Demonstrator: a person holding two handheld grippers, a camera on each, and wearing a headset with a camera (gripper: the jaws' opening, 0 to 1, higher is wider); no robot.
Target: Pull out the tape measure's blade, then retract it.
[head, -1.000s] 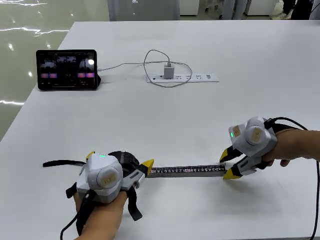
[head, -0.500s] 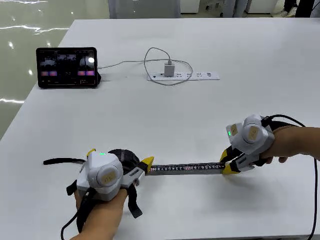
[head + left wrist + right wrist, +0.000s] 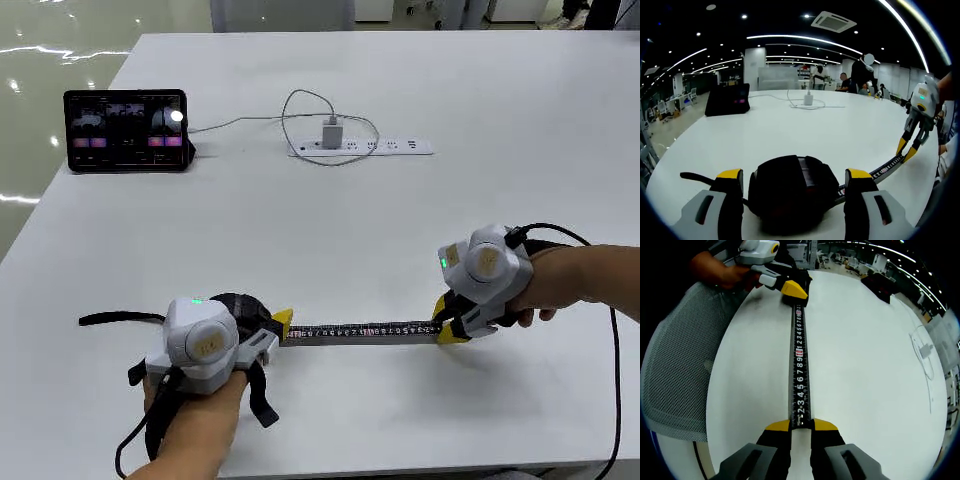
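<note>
A black tape measure (image 3: 243, 312) lies near the table's front left, and my left gripper (image 3: 268, 335) is shut on its case. The left gripper view has the case (image 3: 792, 192) sitting between the two yellow-tipped jaws of the left gripper (image 3: 794, 175). The blade (image 3: 360, 331) is pulled out flat along the table to the right. My right gripper (image 3: 440, 330) is shut on the blade's end. In the right gripper view the numbered blade (image 3: 799, 355) runs from the right gripper (image 3: 801, 425) up to the left gripper (image 3: 785, 285).
A tablet (image 3: 127, 130) stands at the back left. A power strip (image 3: 365, 148) with a charger and a looped white cable lies behind the work. A black strap (image 3: 112, 320) trails left of the case. The white table (image 3: 330, 240) ends close behind both hands.
The right gripper's jaws, apart a second ago, have closed on the blade's end. The drawn-out length looks about the same. The left gripper has kept its hold.
</note>
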